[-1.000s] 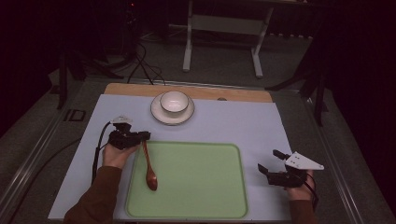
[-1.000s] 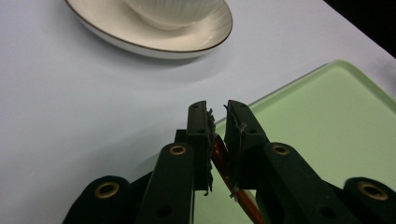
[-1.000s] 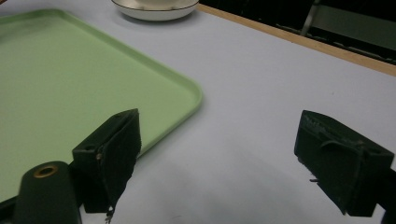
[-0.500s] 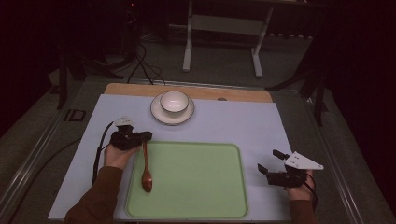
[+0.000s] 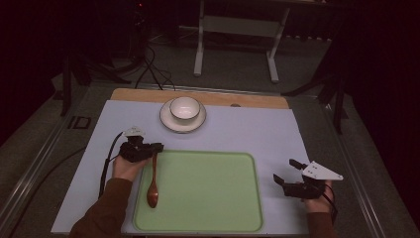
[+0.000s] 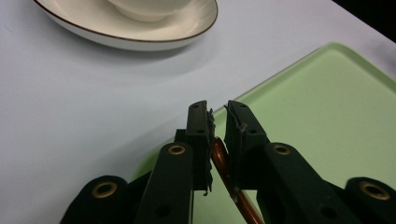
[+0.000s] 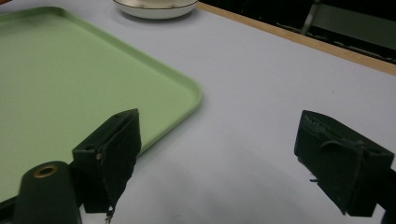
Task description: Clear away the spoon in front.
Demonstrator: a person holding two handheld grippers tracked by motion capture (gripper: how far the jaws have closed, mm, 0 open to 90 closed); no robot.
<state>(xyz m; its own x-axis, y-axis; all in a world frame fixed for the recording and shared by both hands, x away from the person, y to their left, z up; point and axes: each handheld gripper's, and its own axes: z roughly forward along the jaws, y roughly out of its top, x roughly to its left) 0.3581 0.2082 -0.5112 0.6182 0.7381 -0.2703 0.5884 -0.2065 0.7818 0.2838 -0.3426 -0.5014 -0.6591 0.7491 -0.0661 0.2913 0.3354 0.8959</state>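
The left gripper (image 5: 154,147) was clamped on the handle of a brown wooden spoon (image 5: 153,183); in the left gripper view its two pads stood nearly together with the reddish handle (image 6: 220,161) pinched between them; the spoon ran from that grip back toward the person, its bowl lying over the near left edge of the green tray (image 5: 208,198); whether the bowl touched the tray or hung just above it could not be told. Beyond the left gripper, farther from the person, a white bowl (image 5: 184,107) sat on a white saucer (image 5: 171,124), near but apart from the jaws; the saucer's brown-edged rim (image 6: 140,39) showed ahead of the pads. The right gripper (image 5: 288,171) rested just off the tray's right edge, above the pale blue table cover (image 5: 257,129); its jaws stood wide apart with nothing between them, the cover bare in the gap; the tray's rounded corner (image 7: 194,93) lay just to that gripper's left; both grippers were well apart, the tray between them.
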